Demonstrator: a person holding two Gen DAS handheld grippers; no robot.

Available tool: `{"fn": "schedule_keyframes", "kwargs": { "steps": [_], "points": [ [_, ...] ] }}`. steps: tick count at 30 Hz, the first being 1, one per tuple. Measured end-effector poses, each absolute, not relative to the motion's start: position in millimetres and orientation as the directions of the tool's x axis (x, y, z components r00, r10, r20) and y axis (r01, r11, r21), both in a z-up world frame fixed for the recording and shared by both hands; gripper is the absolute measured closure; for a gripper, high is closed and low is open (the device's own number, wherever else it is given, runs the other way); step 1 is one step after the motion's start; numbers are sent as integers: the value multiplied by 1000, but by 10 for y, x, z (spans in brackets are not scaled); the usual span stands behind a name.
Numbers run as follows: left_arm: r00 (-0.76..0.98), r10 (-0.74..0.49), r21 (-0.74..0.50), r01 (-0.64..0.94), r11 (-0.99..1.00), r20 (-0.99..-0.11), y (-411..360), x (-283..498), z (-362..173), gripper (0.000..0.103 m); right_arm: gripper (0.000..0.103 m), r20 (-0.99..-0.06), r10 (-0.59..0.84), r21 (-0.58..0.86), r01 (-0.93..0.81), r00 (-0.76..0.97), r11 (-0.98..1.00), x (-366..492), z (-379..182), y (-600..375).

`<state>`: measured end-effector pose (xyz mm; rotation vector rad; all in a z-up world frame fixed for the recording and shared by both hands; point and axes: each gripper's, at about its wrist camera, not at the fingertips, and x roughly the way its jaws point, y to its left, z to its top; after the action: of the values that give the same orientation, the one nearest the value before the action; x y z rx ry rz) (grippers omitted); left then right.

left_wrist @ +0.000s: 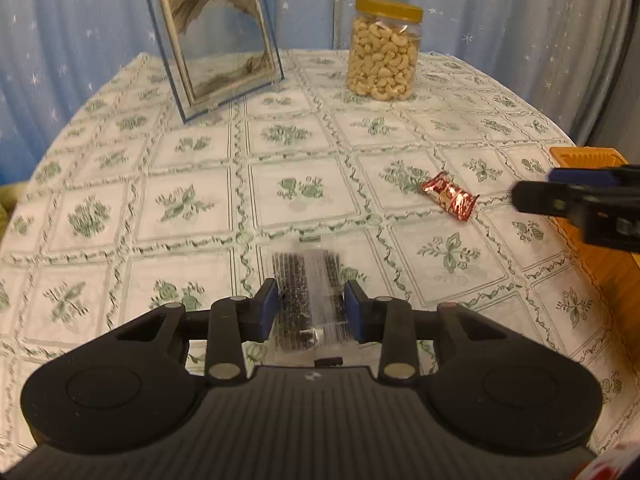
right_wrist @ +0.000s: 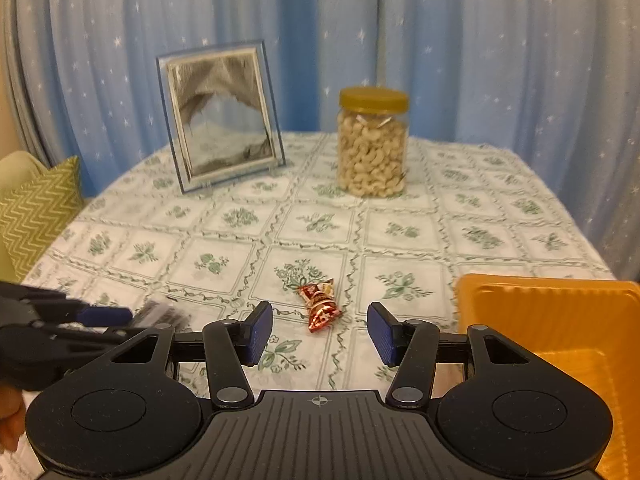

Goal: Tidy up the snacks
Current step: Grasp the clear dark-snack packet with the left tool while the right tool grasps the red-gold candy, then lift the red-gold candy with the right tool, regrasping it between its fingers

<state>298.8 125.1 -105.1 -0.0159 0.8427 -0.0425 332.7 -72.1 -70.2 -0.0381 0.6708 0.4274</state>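
Two claws over the tabletop (right_wrist: 472, 216), left claw (left_wrist: 310, 306) clamped on a clear dark-speckled packet (left_wrist: 306, 292), right claw (right_wrist: 320, 330) spread empty, red candy (right_wrist: 320, 304) at its 12 o'clock, orange tray (right_wrist: 560, 320) at 3 o'clock.

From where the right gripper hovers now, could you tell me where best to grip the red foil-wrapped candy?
Probably across the plump middle of the red foil-wrapped candy, coming from above. It lies flat on the tablecloth, twisted ends pointing near and far, so the open right gripper already straddles its narrow width.
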Motion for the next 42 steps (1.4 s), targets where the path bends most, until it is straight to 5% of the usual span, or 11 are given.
{"fn": "schedule_keyframes", "kwargs": {
  "steps": [4, 6, 8, 16, 24, 30, 42],
  "points": [
    [670, -59, -61, 21, 998, -740, 1332, 2995, -1057, 68, 50, -638, 354, 91, -389, 684, 917, 3552, -852, -593],
    [661, -44, -54, 5, 999, -749, 1371, 3013, -1070, 55, 52, -648, 343, 82, -385, 680, 919, 3646, -922, -543],
    [662, -42, -56, 0, 998, -749, 1407, 3022, -1074, 53, 54, -652, 336, 72, -387, 679, 919, 3719, -986, -506],
    [673, -51, -76, -8, 997, -738, 1455, 3057, -1053, 54, 60, -672, 314, 42, -389, 671, 920, 3983, -1203, -432],
    [684, -87, -96, 24, 995, -724, 1417, 3114, -1072, 54, 77, -670, 304, 8, -403, 677, 915, 3930, -1236, -398],
    [667, -43, 3, 68, 998, -744, 1285, 3115, -1138, 66, 79, -673, 312, 42, -387, 670, 921, 3789, -1186, -441],
    [644, -48, -10, 63, 998, -764, 1221, 2955, -1116, 69, 79, -659, 325, 121, -331, 678, 936, 3368, -1006, -639]
  ]
}}
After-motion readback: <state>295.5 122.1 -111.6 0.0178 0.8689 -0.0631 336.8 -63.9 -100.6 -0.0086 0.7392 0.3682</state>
